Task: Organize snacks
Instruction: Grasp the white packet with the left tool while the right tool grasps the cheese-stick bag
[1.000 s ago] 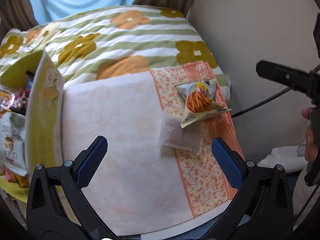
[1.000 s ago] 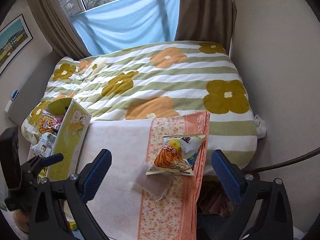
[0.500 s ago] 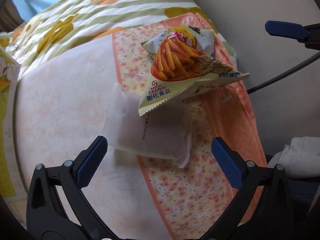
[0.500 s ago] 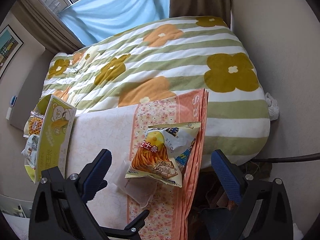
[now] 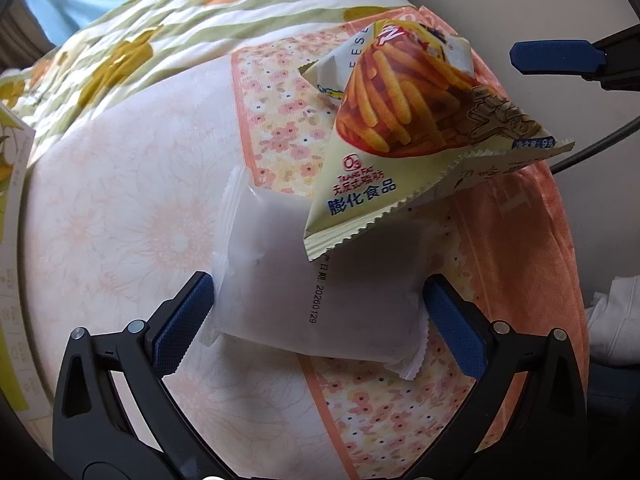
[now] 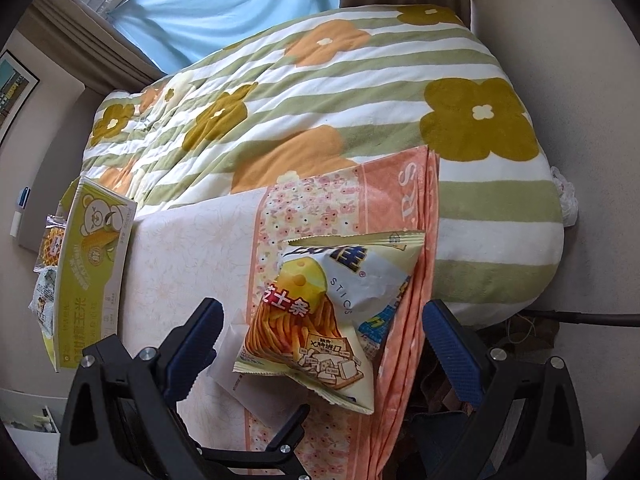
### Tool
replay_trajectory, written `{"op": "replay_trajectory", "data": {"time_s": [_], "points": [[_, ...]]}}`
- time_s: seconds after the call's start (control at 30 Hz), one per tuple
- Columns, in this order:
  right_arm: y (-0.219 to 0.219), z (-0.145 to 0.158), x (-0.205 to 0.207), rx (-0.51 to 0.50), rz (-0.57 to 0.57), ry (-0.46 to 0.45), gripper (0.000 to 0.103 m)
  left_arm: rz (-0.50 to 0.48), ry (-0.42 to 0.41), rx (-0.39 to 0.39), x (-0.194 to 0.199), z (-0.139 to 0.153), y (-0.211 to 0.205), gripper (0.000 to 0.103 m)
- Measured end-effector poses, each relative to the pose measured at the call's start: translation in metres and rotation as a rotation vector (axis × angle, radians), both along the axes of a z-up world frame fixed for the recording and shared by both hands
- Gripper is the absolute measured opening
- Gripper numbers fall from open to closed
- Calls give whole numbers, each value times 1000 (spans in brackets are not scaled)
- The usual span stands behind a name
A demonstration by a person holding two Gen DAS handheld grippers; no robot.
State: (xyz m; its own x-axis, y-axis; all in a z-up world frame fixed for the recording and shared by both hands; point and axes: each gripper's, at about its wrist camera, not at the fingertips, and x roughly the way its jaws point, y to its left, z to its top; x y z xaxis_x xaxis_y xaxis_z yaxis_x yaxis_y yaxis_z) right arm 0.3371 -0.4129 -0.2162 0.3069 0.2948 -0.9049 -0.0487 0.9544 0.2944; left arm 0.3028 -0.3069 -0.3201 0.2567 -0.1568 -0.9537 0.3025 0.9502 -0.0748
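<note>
1. The left black plastic two-finger gripper [image 5: 318, 304] has chunky angular arms with triangular cut-outs near the base.
2. Its fingers wear ribbed dark-blue rubber pads [image 5: 186, 322], one per side.
3. Small silver screw heads [image 5: 137, 325] sit at the pivots, two on each arm.
4. The right black plastic two-finger gripper [image 6: 322, 344] is built the same way: blue grooved pads [image 6: 450, 356], silver screws [image 6: 498, 354], matte black frame.
5. A thin black cable [image 6: 592, 317] trails off beside it.
</note>
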Motion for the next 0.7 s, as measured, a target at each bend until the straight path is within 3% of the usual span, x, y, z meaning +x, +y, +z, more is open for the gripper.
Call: {"op": "replay_trajectory", "data": {"time_s": [0.17,0.33,0.5,0.7], "points": [[10,-16,10,-10,9,32,99,-57,-26,-3,0,-1,0,103],[14,-27,14,-12,1,58,99,-98,-46,-11,-5,4,9,86],[14,-39,11,-33,-18,95,99,-117,-34,-41,-4,7,22,80],[20,-50,8,-36,-19,128,76,-114,-23,-28,-2,8,38,80]]}}
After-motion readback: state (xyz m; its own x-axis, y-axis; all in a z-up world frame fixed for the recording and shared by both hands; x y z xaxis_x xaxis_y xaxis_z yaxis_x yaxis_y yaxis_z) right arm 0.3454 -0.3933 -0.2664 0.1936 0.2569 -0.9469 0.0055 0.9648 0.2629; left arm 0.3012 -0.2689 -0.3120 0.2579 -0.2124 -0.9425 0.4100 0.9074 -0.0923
